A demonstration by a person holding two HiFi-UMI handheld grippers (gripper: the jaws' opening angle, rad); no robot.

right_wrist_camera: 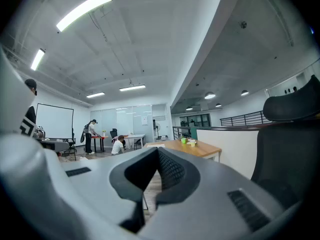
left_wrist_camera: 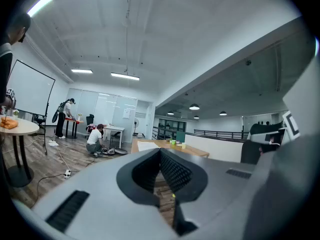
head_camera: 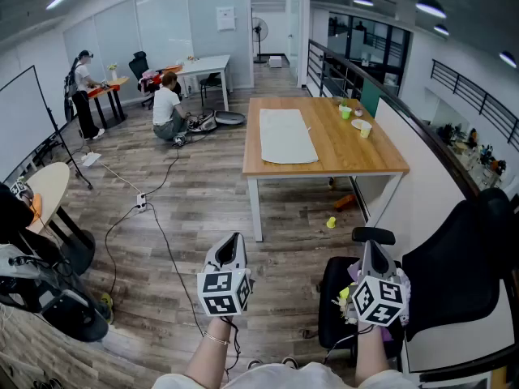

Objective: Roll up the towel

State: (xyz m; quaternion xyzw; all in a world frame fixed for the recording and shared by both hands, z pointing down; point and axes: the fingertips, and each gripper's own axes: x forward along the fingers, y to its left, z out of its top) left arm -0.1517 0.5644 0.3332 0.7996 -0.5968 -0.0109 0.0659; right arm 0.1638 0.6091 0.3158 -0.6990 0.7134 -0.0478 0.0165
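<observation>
Standing well back from the bench (head_camera: 324,164), the person is holding both claws out level. The left claw (head_camera: 234,241) is squeezed shut with nothing in it. The right claw (head_camera: 371,248) is shut and empty too.

The towel (head_camera: 285,134) is lying flat and spread out on the left part of the bench. Its long way is pointing away from the person, and no claw is near it. A green cup (head_camera: 345,112) and a pale cup (head_camera: 362,128) are sitting on the other part of the bench, apart from the towel.

So the rolling is not starting yet. I think the step right now is getting over to the bench.

To do that well, the person is needing to walk up to the near short end of the towel. They should be watching for three things:
- the black chair (head_camera: 458,258) just beside the right claw
- the plug strip (head_camera: 141,202) on the floor to the left
- the little yellow thing (head_camera: 331,222) on the floor by the bench

Then both claws are needing to open, and each one is taking one near corner so the edge is staying straight. The towel is looking thin and floppy. Rolling slowly, with both claws going at the same speed, is probably keeping the roll tight and not crooked. Staying clear of the cups is helping too.
</observation>
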